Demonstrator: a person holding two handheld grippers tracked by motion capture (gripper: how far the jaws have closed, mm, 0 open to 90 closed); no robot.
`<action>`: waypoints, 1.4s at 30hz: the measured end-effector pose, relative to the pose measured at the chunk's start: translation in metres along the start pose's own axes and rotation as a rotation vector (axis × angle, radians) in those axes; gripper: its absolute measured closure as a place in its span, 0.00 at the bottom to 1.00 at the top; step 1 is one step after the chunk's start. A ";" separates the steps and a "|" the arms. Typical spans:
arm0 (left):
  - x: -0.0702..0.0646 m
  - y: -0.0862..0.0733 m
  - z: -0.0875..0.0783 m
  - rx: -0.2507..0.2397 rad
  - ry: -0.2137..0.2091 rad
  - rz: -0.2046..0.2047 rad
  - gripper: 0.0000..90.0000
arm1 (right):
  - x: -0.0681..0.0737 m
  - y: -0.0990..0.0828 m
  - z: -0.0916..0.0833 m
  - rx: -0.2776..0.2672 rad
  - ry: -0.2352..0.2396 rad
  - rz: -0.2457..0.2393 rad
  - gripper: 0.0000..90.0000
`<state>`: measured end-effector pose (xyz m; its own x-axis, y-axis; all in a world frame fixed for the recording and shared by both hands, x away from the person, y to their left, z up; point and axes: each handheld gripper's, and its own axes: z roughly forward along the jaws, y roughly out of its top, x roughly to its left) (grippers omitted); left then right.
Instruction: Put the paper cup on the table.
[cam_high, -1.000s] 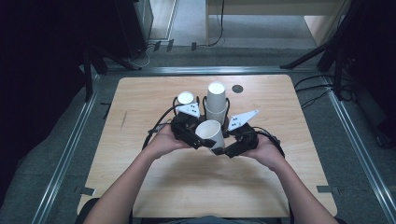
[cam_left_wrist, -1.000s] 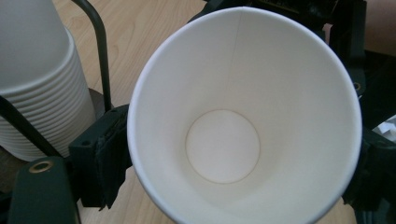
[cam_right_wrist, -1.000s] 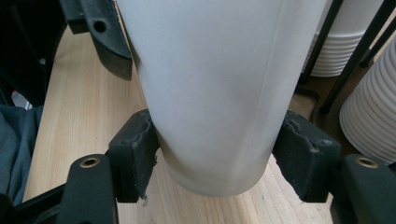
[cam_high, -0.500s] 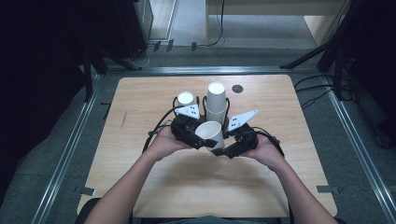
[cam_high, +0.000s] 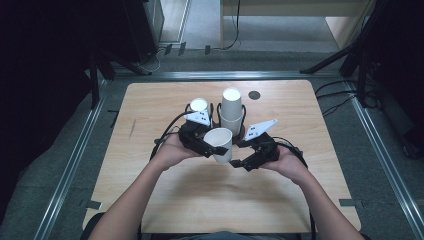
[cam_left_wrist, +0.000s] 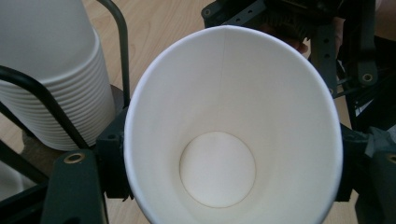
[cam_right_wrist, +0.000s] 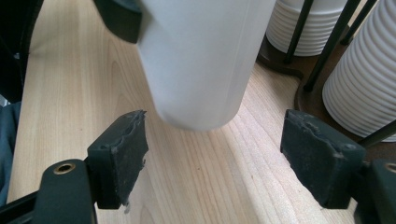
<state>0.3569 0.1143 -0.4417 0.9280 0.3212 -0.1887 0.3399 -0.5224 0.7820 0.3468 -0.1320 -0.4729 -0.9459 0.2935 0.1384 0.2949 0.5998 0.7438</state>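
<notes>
Two tongs: one in each of the person's hands, both near the middle of the worktop (cam_high: 150, 200).
Left tongs (cam_high: 212, 148): clamped on a single white paper cup (cam_high: 220, 144), one pad on either side of its wall just below the rim, as the left gripper view shows.
Paper cup: held clear of the wood and tipped over, mouth turned toward the left tongs' camera, base toward the right tongs; inside bare, round bottom visible (cam_left_wrist: 217, 169).
Right tongs (cam_high: 239, 161): jaws have just been opening and now stand wide; in the right gripper view the cup's closed end (cam_right_wrist: 201, 65) hangs ahead of the gap, neither pad on it.
Cup stacks: two piles of nested white cups in a black wire holder (cam_high: 218, 116), toward the far edge; the taller stack (cam_high: 232, 111) right of the shorter stack (cam_high: 198, 106).
Dark round mark (cam_high: 254, 94): on the wood near the far edge, right of the stacks.
Worktop surface: light wood grain.
</notes>
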 end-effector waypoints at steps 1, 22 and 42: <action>0.000 0.000 -0.001 0.003 0.004 0.003 0.27 | 0.000 0.000 -0.001 -0.002 0.001 -0.001 0.25; 0.002 -0.013 -0.019 0.062 0.049 0.007 0.27 | -0.007 -0.009 -0.020 -0.006 -0.079 0.002 0.25; 0.014 -0.033 -0.048 0.027 0.096 -0.036 0.27 | -0.025 -0.012 -0.051 -0.044 -0.122 0.003 0.25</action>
<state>0.3512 0.1738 -0.4412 0.8968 0.4135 -0.1572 0.3775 -0.5301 0.7593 0.3601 -0.1844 -0.4523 -0.9206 0.3855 0.0620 0.2892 0.5664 0.7717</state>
